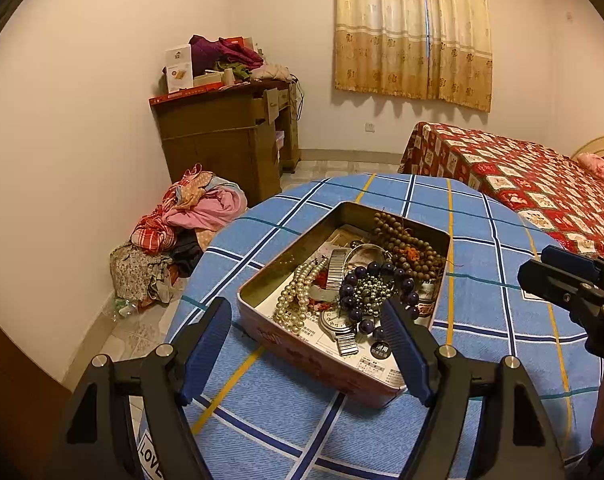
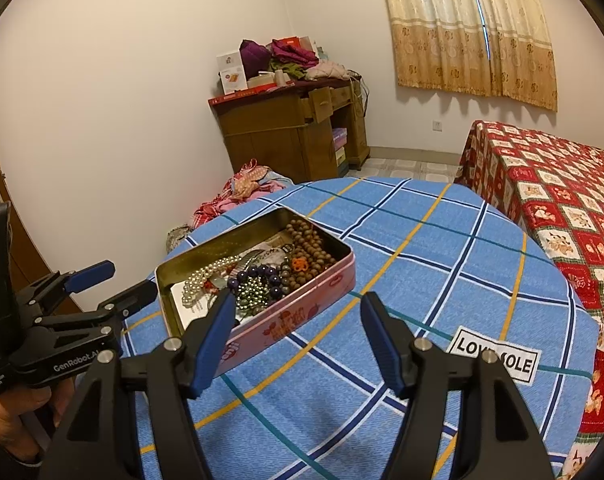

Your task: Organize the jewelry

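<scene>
An open pink tin (image 1: 302,360) (image 2: 294,316) sits on a blue plaid tablecloth (image 1: 502,320) (image 2: 442,272). It holds tangled jewelry: a pearl necklace (image 1: 296,300) (image 2: 206,274), dark purple beads (image 1: 376,276) (image 2: 262,274), brown wooden beads (image 1: 410,240) (image 2: 310,248), and a metal-band watch (image 1: 340,330). My left gripper (image 1: 308,312) is open and empty, just above the tin's near end. My right gripper (image 2: 298,304) is open and empty, over the tin's right front side. Each gripper shows in the other's view: the right (image 1: 574,292), the left (image 2: 98,280).
A white "LOVE SOLE" label (image 2: 494,354) is sewn on the cloth at the right. A red patterned bed (image 1: 522,184) (image 2: 550,208) stands to the right. A wooden desk (image 1: 230,136) (image 2: 294,128) with clutter and a clothes pile (image 1: 182,232) lie beyond the table.
</scene>
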